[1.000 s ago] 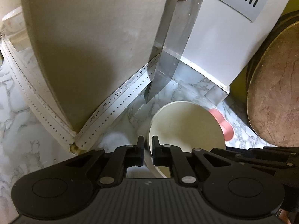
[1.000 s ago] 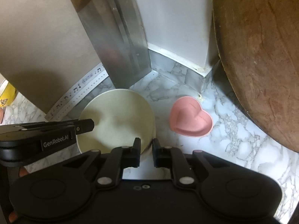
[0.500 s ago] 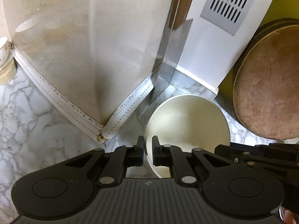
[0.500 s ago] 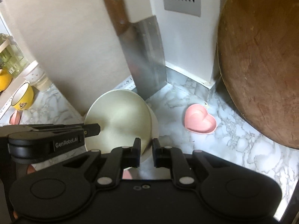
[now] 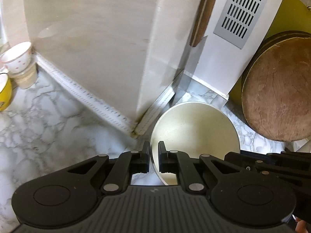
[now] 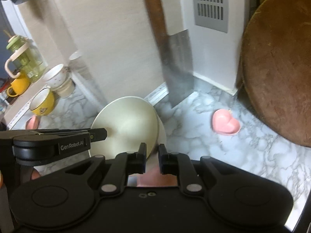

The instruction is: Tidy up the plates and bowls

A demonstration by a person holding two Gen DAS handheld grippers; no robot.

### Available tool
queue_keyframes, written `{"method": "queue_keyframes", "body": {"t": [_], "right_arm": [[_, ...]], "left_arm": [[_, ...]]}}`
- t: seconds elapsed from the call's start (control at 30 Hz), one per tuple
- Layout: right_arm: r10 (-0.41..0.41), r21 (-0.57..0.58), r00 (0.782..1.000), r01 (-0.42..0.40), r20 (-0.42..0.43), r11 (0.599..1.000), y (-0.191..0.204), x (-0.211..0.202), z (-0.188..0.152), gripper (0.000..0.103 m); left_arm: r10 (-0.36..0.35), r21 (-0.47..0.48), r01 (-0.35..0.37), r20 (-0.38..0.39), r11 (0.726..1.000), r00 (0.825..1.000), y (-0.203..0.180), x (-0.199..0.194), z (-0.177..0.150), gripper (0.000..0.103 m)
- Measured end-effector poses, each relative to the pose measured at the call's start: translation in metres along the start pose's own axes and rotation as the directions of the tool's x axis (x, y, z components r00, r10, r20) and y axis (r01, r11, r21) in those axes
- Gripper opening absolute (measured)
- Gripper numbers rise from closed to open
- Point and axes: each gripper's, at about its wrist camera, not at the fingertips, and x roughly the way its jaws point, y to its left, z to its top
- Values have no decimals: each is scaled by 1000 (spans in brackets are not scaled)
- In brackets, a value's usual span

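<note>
Both grippers, left (image 5: 154, 155) and right (image 6: 150, 156), clamped on opposite rims of cream bowl (image 5: 196, 132), held tilted above counter (image 5: 48, 120); keep grips even, level it, clear cleaver (image 6: 177, 68) and pink dish (image 6: 225, 125).

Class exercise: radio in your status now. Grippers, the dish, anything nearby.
Left gripper shut on cream bowl rim. Right gripper shut on opposite rim. Bowl tilted, off marble counter. Cleaver leaning close behind.
</note>
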Motion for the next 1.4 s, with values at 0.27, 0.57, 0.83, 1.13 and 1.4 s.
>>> {"method": "queue_keyframes", "body": {"t": [0.27, 0.57, 0.83, 1.13, 1.4], "right_arm": [[42, -2, 999, -42, -29, 999, 39, -7, -21, 13], [84, -22, 994, -86, -65, 996, 84, -4, -45, 13], [118, -44, 987, -123, -114, 991, 121, 8, -63, 14], [133, -42, 975, -143, -180, 989, 147, 23, -82, 14], [142, -16, 965, -149, -220, 989, 152, 31, -92, 15]], "left_arm": [[28, -8, -28, -19, 1000, 999, 35, -29, -23, 7], [61, -14, -62, -42, 998, 997, 77, -55, -50, 7], [94, -22, -95, -62, 995, 994, 114, -67, -72, 7], [113, -41, -118, -106, 992, 988, 144, -64, -91, 7], [127, -12, -129, -106, 992, 986, 146, -60, -98, 7]]}}
